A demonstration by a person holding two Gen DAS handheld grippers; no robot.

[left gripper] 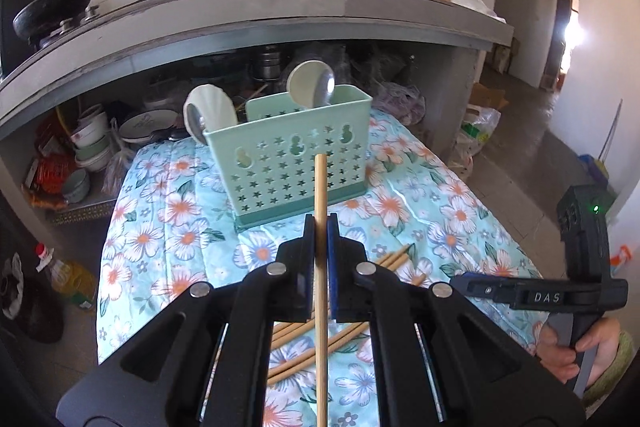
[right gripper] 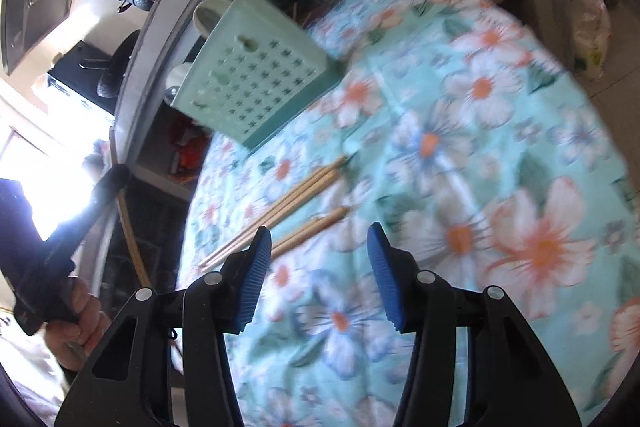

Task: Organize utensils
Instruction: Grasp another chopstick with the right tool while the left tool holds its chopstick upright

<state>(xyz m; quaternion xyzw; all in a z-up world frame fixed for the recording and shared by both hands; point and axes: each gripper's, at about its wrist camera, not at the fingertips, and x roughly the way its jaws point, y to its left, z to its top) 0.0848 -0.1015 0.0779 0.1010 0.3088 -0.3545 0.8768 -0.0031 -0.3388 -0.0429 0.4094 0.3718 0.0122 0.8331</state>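
My left gripper point(left gripper: 321, 227) is shut on a wooden chopstick point(left gripper: 321, 195) and holds it upright above the table, just in front of the mint green utensil holder point(left gripper: 296, 163). Two pale spoons point(left gripper: 310, 85) stand in the holder. Several more chopsticks point(left gripper: 308, 347) lie on the floral cloth under the left gripper. My right gripper point(right gripper: 316, 251) is open and empty, low over the cloth beside the loose chopsticks point(right gripper: 280, 211). The holder point(right gripper: 256, 83) appears tilted in that blurred view. The right gripper also shows at the right edge of the left wrist view point(left gripper: 464, 283).
The floral cloth point(left gripper: 440, 211) covers a small table. Behind it runs a grey counter point(left gripper: 280, 7) with a black pot, a wok, bottles and a white appliance. Bowls and plates point(left gripper: 92, 143) are stacked under the counter. Bags lie on the floor at the right.
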